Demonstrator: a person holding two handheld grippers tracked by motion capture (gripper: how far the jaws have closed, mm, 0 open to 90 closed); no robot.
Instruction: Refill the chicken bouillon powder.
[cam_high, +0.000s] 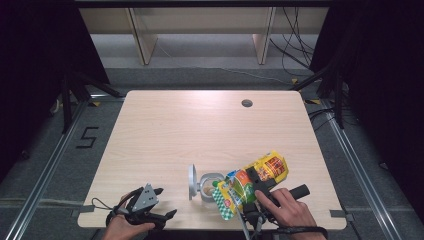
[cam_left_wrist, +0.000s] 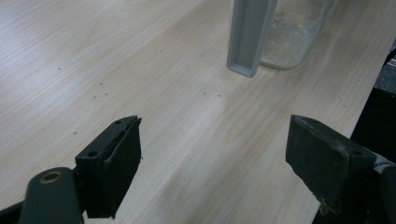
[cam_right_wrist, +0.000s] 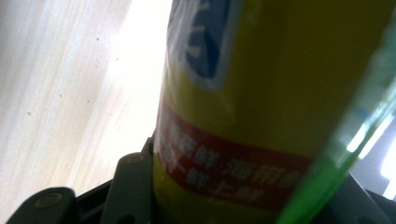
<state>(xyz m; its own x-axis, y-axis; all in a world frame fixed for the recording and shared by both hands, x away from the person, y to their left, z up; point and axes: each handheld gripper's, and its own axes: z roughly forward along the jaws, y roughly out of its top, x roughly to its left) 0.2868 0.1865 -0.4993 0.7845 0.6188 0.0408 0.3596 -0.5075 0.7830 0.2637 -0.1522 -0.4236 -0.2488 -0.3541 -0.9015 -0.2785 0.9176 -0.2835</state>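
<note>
Near the table's (cam_high: 165, 125) front edge, left tongs (cam_left_wrist: 212, 154) agape, right tongs (cam_high: 257, 184) clamping snack bag (cam_high: 250, 186).

"5" on the floor (cam_high: 88, 136)

A glossy, printed plastic film is seen on the snack bag (cam_high: 252, 182); clear plastic on the container (cam_high: 209, 186); matt pale wood grain on the table (cam_high: 200, 130).
</note>
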